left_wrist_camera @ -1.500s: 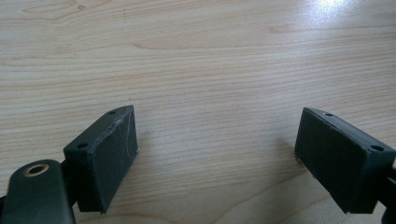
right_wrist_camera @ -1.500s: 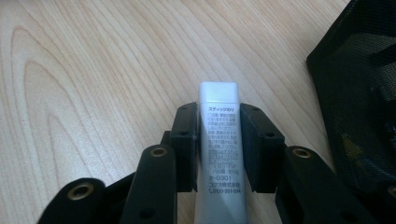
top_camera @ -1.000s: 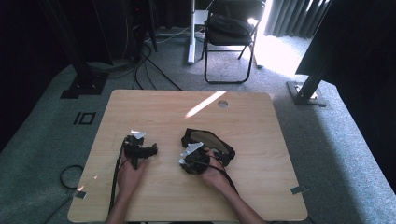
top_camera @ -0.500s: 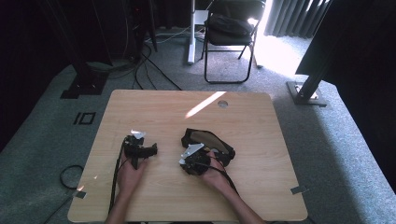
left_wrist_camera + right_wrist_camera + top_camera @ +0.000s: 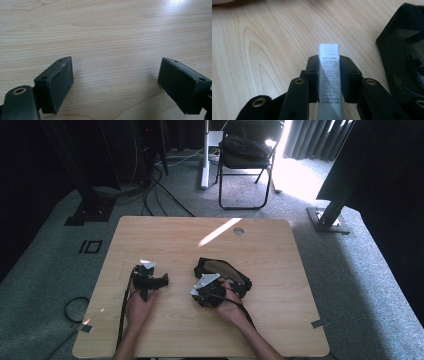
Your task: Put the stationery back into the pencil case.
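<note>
A white glue stick [image 5: 328, 75] with small printed text stands clamped between the black pads of my right gripper [image 5: 328, 60], its square end poking out past the fingertips. That gripper [image 5: 207, 290] rests low over the wooden table [image 5: 270, 250], just in front of a black mesh pouch [image 5: 225, 270], which lies open on the tabletop. The pouch [image 5: 407, 55] sits to the right of the stick in the right gripper view. My left gripper [image 5: 150, 280] lies on the table to the left, and its jaws [image 5: 115, 82] stand wide apart over bare wood.
A round cable hole [image 5: 238, 231] sits near the table's far edge, beside a bright streak of sunlight. Beyond the table stand a black folding chair [image 5: 245, 155] and cables on the grey carpet. Pieces of tape mark the table's near corners.
</note>
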Motion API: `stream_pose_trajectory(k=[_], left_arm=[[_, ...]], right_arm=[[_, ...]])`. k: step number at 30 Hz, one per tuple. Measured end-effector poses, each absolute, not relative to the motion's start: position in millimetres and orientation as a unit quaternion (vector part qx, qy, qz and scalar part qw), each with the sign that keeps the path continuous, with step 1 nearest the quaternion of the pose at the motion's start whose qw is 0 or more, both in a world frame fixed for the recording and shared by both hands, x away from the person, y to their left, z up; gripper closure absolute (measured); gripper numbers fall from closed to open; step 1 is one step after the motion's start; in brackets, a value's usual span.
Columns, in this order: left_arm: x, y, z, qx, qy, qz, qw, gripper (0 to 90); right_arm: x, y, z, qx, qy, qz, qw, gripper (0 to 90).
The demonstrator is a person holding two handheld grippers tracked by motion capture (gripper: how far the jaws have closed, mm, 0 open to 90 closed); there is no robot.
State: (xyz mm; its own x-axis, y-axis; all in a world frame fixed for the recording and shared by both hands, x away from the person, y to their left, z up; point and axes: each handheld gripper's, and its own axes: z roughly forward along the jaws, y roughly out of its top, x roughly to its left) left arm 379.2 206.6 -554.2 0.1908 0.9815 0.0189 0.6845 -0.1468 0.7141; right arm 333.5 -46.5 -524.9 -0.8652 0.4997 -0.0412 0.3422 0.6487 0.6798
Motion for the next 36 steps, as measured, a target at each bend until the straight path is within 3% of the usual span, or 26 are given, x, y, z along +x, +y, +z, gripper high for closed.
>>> stream_pose_trajectory(k=[36], left_arm=[[379,207,-554,0.714,0.584,0.253,0.294,13.4]], right_arm=[[323,-55,-492,0.224,0.883,0.392,0.127,71.3]])
